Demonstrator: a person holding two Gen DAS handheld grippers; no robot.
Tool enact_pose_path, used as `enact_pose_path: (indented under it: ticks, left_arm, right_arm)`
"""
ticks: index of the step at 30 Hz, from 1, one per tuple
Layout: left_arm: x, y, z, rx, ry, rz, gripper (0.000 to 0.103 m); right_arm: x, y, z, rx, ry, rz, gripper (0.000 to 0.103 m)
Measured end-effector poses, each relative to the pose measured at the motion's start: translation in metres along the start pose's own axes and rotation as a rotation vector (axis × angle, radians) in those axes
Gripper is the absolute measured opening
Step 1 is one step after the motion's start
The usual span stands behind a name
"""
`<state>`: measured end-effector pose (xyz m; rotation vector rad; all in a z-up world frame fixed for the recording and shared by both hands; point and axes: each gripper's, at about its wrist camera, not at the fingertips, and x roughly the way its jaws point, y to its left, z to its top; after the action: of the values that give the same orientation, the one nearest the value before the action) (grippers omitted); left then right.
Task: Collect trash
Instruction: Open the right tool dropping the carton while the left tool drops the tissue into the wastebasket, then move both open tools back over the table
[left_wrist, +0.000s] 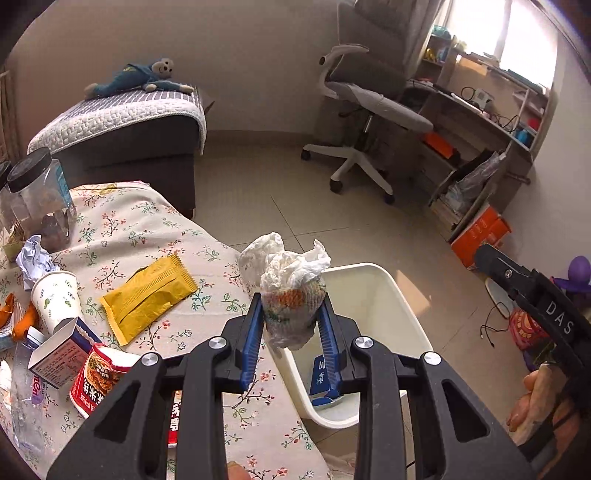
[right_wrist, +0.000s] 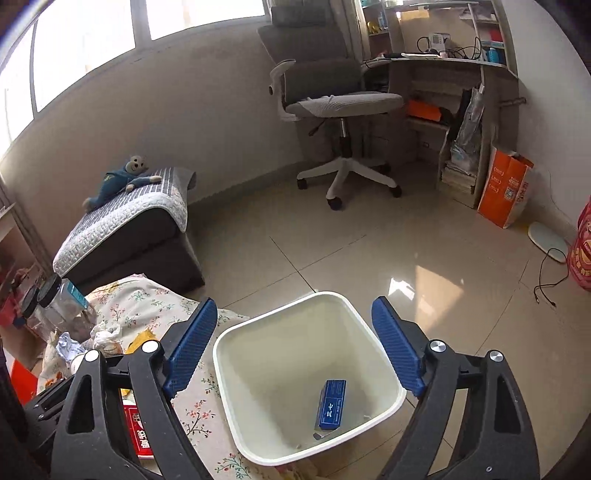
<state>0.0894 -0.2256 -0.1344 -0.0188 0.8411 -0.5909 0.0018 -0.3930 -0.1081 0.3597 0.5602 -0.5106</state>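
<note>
Your left gripper (left_wrist: 292, 317) is clamped on a crumpled wad of white tissue and printed wrapper (left_wrist: 291, 291), its blue pads pressing the bundle from both sides; the wad stands up between them, held above the edge of the table where it meets the near rim of the white bin (left_wrist: 384, 295). Your right gripper (right_wrist: 295, 347) stands wide apart with nothing between its fingers, poised over the mouth of that same bin (right_wrist: 236, 369), which sits on the tiled floor hard against the table. One item lies at the bottom of the bin: a small blue box (right_wrist: 331, 404), flat on its side. In the left wrist view your right gripper shows at the right edge, with part of your hand (left_wrist: 532, 402) on its handle. The table is covered by a floral cloth (left_wrist: 147, 221), and trash on it is uncollected: a yellow sachet (left_wrist: 147, 295) lying flat near the middle, a white paper cup (left_wrist: 55, 299) tipped over, a small open carton (left_wrist: 61, 350) beside it, a red-printed noodle cup (left_wrist: 99, 376) near your left gripper's arm, and a crumpled paper ball (left_wrist: 33, 258) towards the far left. Two clear jars with black lids (left_wrist: 40, 192) stand upright at the far corner of the table.
</note>
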Motion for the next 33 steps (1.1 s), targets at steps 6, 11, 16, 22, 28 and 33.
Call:
enact_pose_path:
  ticks: [6, 11, 16, 22, 28, 33]
  left_arm:
    - [0.026, -0.032, 0.008, 0.007, 0.043, -0.064, 0.030]
    - [0.042, -0.057, 0.016, 0.001, 0.081, -0.123, 0.052]
    - [0.036, -0.064, 0.022, -0.009, 0.049, -0.120, 0.068]
    - [0.012, -0.064, 0.019, 0.037, -0.079, 0.085, 0.079]
    - [-0.025, -0.045, 0.015, 0.004, -0.211, 0.237, 0.090]
    - [-0.044, -0.023, 0.009, 0.007, -0.257, 0.313, 0.092]
  right_arm:
    - [-0.007, -0.024, 0.006, 0.045, -0.049, -0.073, 0.091]
    - [-0.011, -0.042, 0.008, 0.054, -0.078, -0.157, 0.094]
    - [-0.014, -0.044, 0.004, -0.010, -0.115, -0.231, 0.096]
    - [-0.019, -0.038, 0.000, -0.003, -0.126, -0.246, 0.096]
    - [-0.025, -0.010, -0.009, -0.059, -0.159, -0.253, 0.096]
    - [-0.033, 0.018, -0.015, -0.123, -0.192, -0.213, 0.096]
